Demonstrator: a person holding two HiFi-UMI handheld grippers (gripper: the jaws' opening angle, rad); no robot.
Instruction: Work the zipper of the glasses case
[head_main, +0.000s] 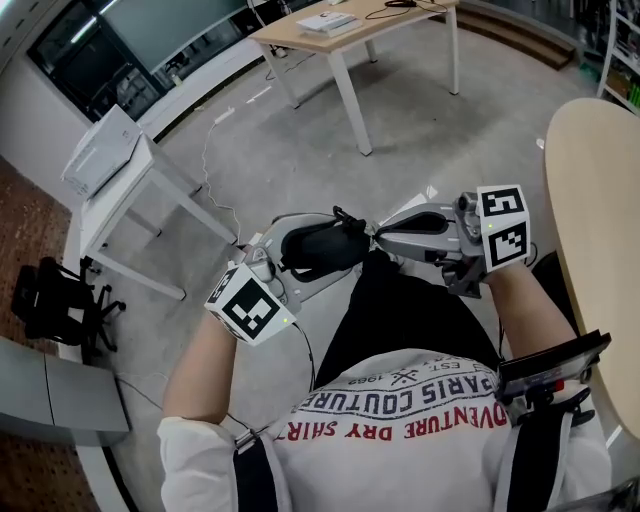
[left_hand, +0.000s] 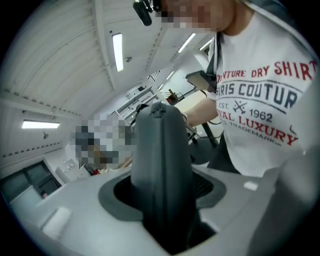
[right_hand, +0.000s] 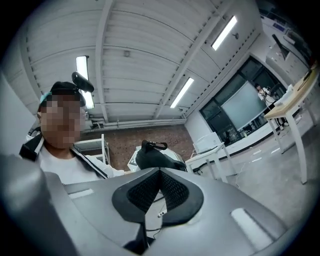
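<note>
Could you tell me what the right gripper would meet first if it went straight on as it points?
Most likely the black glasses case, clamped in the left gripper, just ahead of the right gripper and its shut tips; depth unclear.

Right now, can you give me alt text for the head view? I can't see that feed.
Seen from above, the left hand-held gripper clamps a dark glasses case in front of the person's body. The right hand-held gripper, jaws closed, has its tip at the case's right end. A grey floor lies below.
</note>
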